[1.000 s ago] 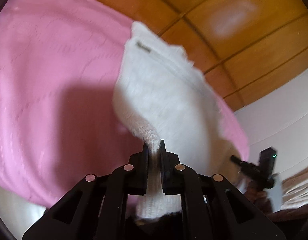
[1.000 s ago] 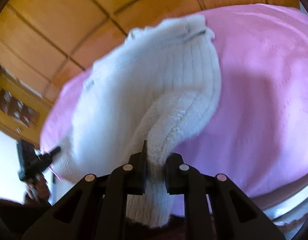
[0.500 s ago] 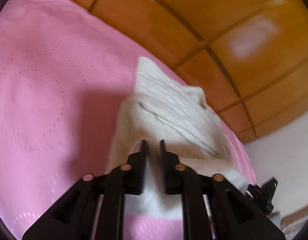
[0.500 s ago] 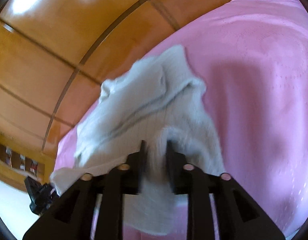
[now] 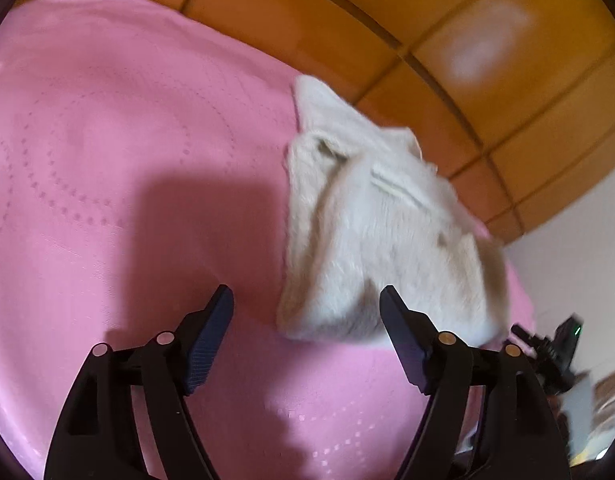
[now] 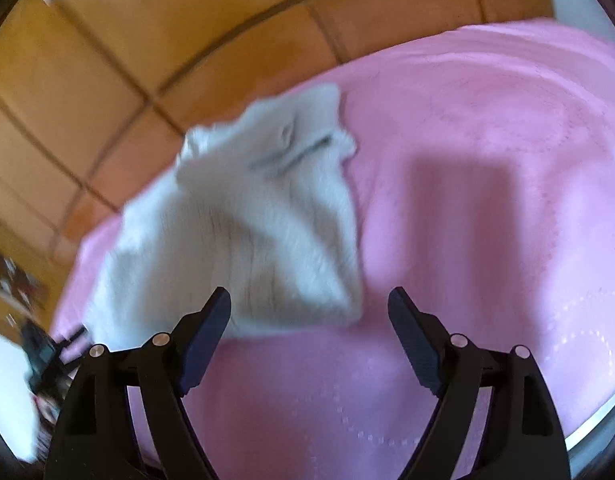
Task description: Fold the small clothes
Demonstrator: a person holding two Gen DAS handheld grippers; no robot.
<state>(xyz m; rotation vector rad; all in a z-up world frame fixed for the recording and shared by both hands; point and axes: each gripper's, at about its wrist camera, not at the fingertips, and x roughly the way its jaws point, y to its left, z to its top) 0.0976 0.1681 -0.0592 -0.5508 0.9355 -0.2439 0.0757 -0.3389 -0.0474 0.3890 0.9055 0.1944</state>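
Both tools just let go: left tool point(image 5: 306, 306) and right tool point(image 6: 309, 308) are hanging wide apart, white sweater point(image 5: 371, 232) is lying folded on the pink bed point(image 5: 107, 160).

A pink embossed bedspread point(image 5: 127, 200) carries one white knitted garment point(image 5: 371, 240), folded, near the wooden wall-side edge.

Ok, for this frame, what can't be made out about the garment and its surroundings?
- White knit garment: both wrist views are motion-blurred; what kind of garment, and how many folds, unclear.
- Its far edge on the pink cover: hidden by its own bulk.
- Right gripper in the left wrist view: small, at the rim; finger state unreadable there.
- Left gripper in the right wrist view: blurred, edge-cropped.
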